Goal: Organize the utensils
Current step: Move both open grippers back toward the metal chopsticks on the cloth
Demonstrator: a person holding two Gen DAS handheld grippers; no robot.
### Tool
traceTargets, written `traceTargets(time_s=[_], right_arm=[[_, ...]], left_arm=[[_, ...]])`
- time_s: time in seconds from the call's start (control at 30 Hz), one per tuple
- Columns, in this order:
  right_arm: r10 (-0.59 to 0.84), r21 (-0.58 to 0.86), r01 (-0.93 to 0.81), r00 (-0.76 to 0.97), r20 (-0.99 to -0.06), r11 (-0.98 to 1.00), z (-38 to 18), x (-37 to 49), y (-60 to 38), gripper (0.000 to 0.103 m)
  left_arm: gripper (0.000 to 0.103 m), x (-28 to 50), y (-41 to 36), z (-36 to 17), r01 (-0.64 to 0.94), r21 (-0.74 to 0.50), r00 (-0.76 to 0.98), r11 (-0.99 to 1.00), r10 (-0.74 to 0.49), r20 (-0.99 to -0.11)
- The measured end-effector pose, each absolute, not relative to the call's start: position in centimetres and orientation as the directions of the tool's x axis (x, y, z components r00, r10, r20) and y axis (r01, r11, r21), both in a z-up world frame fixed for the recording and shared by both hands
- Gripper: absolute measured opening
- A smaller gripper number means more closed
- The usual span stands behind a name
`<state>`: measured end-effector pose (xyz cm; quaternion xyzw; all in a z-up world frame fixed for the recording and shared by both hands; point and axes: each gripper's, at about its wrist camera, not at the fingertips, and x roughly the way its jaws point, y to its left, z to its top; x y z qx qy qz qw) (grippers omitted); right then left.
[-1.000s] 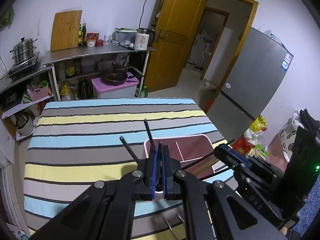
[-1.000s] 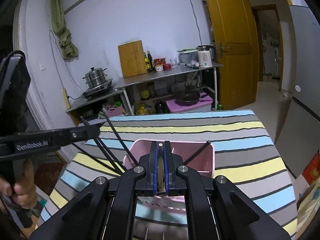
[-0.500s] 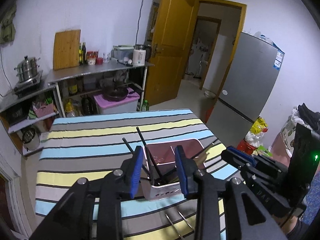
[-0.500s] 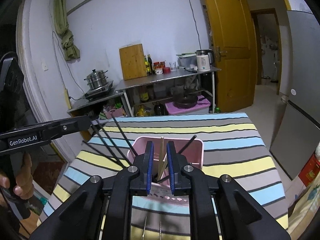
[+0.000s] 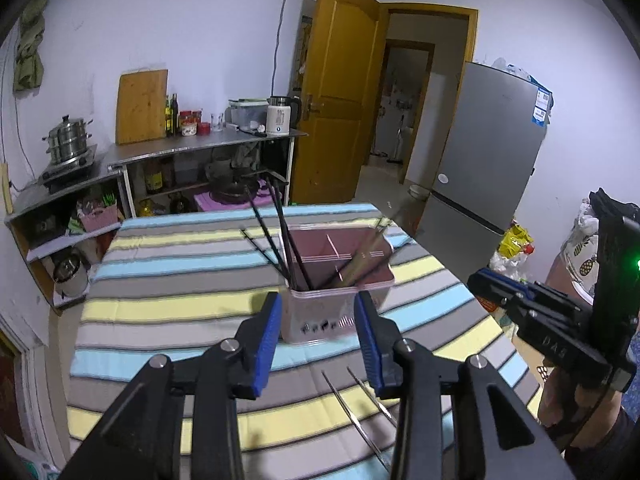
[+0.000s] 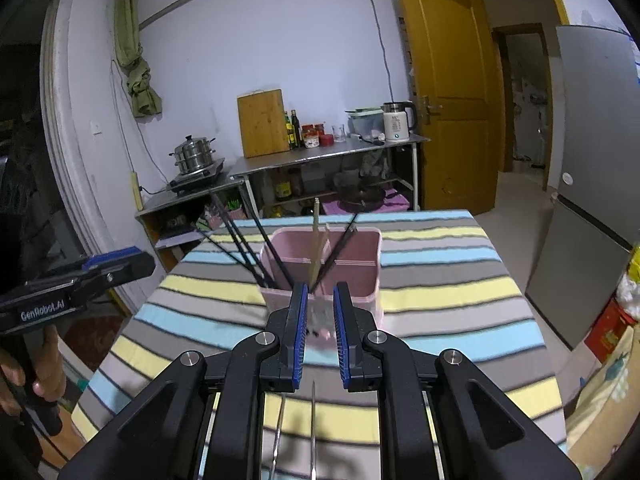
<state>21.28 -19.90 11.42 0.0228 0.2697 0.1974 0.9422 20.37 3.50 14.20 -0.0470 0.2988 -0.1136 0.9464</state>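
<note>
On the far left a steel pot (image 5: 67, 143) is sitting on a stove, with a cutting board (image 5: 141, 106) leaning against the wall beside it and a white kettle (image 5: 279, 120) further right on the steel shelf unit. The worktop (image 5: 168, 300), covered in a striped cloth, is carrying a pink holder (image 5: 320, 320) near its middle. Black chopsticks (image 5: 276, 240) are leaning out of the holder's near-left corner towards the left, and lighter wooden chopsticks (image 5: 366, 254) are slanting across its near compartment towards the right rim. Two metal chopsticks (image 5: 360, 412) are lying flat on the cloth, near of the holder and apart from it.

The left hand-held gripper (image 5: 316, 344) is hovering just near of the holder, its blue pads standing partly apart, about as wide as the holder's near wall; its jaws have just been opening, and they are gripping nothing. The right hand-held gripper (image 6: 320, 336) is sitting a little to the right, also just near of the holder, with only a narrow gap between its pads and nothing caught in it; its jaws too have opened slightly. A person's hand (image 6: 36, 376) is gripping the left tool's handle. At the far right a yellow door (image 5: 336, 92) is standing open beside a grey fridge (image 5: 488, 152).
</note>
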Motion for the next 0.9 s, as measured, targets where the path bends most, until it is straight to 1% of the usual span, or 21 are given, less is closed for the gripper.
traceTargets(time_s=[0.27, 0.5, 0.73, 0.9], right_arm=[[0.375, 0.141, -0.356, 0.769, -0.517, 0.924, 9.1, 17.8, -20.7, 0.013], [0.381, 0.149, -0.361, 0.748, -0.544, 0.921, 6.9, 16.2, -20.6, 0.014], [0.387, 0.167, -0.36, 0.717, -0.579, 0.918, 4.6, 16.3, -21.1, 0.014], [0.389, 0.172, -0.366, 0.681, -0.621, 0.915, 2.5, 17.3, -20.8, 0.014]], left_arm=[[0.039, 16.8, 3.2, 11.3, 0.171, -0.174, 0.794, 0.97, -0.24, -0.558], [0.039, 14.8, 2.6, 9.5, 0.151, -0.163, 0.795, 0.975, -0.218, -0.566], [0.039, 15.2, 1.7, 7.3, 0.137, -0.174, 0.761, 0.975, -0.216, -0.612], [0.039, 16.4, 1.0, 5.5, 0.134, -0.204, 0.723, 0.97, -0.236, -0.649]])
